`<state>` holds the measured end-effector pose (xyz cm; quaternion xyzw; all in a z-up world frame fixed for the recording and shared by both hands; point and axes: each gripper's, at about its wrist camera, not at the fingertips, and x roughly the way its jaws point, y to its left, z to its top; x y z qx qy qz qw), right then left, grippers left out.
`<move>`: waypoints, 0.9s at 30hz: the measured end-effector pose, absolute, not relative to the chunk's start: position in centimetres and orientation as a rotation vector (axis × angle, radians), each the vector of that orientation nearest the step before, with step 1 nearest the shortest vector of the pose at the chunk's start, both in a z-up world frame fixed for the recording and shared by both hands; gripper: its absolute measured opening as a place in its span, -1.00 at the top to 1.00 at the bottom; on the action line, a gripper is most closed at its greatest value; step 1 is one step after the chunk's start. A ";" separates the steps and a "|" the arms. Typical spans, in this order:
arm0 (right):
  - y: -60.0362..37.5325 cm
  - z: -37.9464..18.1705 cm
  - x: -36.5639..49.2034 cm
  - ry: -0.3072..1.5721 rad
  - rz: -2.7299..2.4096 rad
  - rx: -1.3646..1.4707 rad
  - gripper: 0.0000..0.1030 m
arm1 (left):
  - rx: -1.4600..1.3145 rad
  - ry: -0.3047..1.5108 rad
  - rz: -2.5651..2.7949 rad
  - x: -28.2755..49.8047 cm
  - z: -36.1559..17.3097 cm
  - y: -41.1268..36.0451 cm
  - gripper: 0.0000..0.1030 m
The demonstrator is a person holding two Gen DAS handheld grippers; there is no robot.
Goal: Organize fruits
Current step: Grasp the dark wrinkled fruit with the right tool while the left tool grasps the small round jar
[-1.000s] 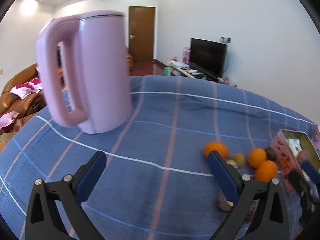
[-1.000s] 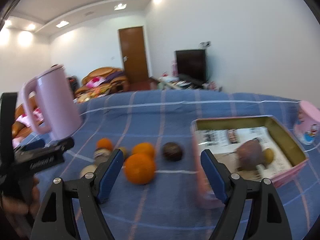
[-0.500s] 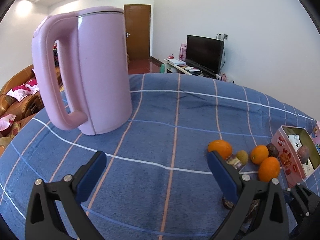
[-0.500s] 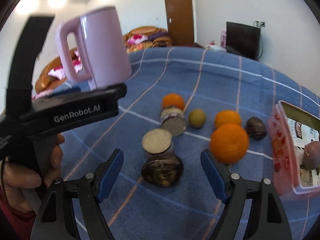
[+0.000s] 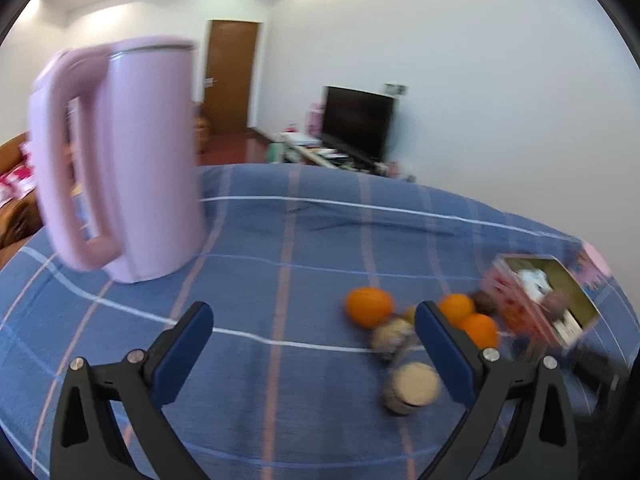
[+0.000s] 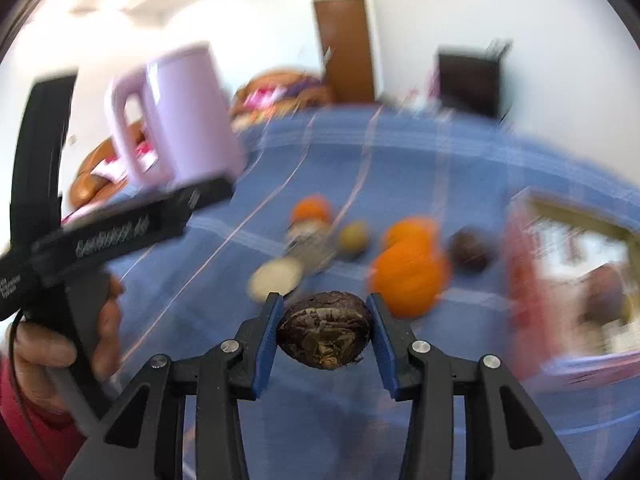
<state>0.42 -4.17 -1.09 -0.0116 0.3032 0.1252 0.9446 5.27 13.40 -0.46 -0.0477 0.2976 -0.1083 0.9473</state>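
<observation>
Your left gripper (image 5: pixel 312 340) hangs released over bare cloth, near the pink kettle (image 5: pixel 120 160). Your right gripper (image 6: pixel 324 332) is closing on the dark wrinkled fruit (image 6: pixel 323 330), near you, left of the oranges (image 6: pixel 408 276). You're mid-pick; next, lift it right into the tin (image 6: pixel 520 280).

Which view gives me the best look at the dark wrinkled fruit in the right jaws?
The right wrist view: the dark wrinkled fruit sits sharp and centred between the blue pads of the right gripper, whose jaws are closing on it. The left wrist view does not show it; only the blurred fruit pile and tin appear there.
</observation>
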 end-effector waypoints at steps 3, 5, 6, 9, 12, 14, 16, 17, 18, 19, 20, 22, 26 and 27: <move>-6.6 0.4 -0.5 0.490 0.111 -0.029 0.13 | -0.066 0.624 -0.335 4.8 -0.5 11.7 -0.88; -7.9 0.9 -0.6 0.455 0.036 -0.013 0.13 | -0.032 0.651 -0.404 4.6 -0.8 10.2 -0.84; -8.7 1.1 -0.5 0.449 0.005 0.008 0.13 | 0.010 0.664 -0.412 4.5 -1.2 9.2 -0.82; -9.8 0.7 0.1 0.472 -0.019 0.059 0.13 | 0.118 0.709 -0.390 4.8 -2.4 7.0 -0.56; -9.5 0.5 0.6 0.499 -0.009 0.071 0.13 | 0.103 0.793 -0.402 5.8 -3.4 6.5 -0.32; -9.5 0.3 0.8 0.510 0.005 0.080 0.13 | 0.071 0.828 -0.392 6.6 -3.8 6.7 -0.31; -9.4 0.1 0.6 0.515 0.005 0.073 0.13 | 0.049 0.881 -0.383 7.3 -4.5 7.0 0.07; -9.3 0.0 0.6 0.519 0.006 0.067 0.13 | 0.039 0.899 -0.385 7.4 -4.8 7.1 0.17; -9.2 -0.1 0.4 0.523 0.007 0.063 0.13 | 0.033 0.891 -0.387 7.4 -4.7 7.2 0.21; -9.2 -0.2 0.4 0.527 0.007 0.061 0.13 | 0.027 0.893 -0.400 7.3 -4.7 7.2 0.29; -9.4 -0.2 0.2 0.530 0.009 0.059 0.13 | 0.027 0.891 -0.404 7.2 -4.7 7.1 0.31; -9.3 -0.3 0.2 0.533 0.012 0.054 0.13 | 0.030 0.882 -0.386 7.1 -4.6 7.2 0.31; -9.5 0.3 -0.4 0.488 0.044 0.076 0.13 | -0.004 0.775 -0.346 6.0 -3.3 8.2 0.31; -9.5 0.5 -0.6 0.475 0.050 0.078 0.13 | -0.016 0.724 -0.329 5.4 -2.7 8.4 0.31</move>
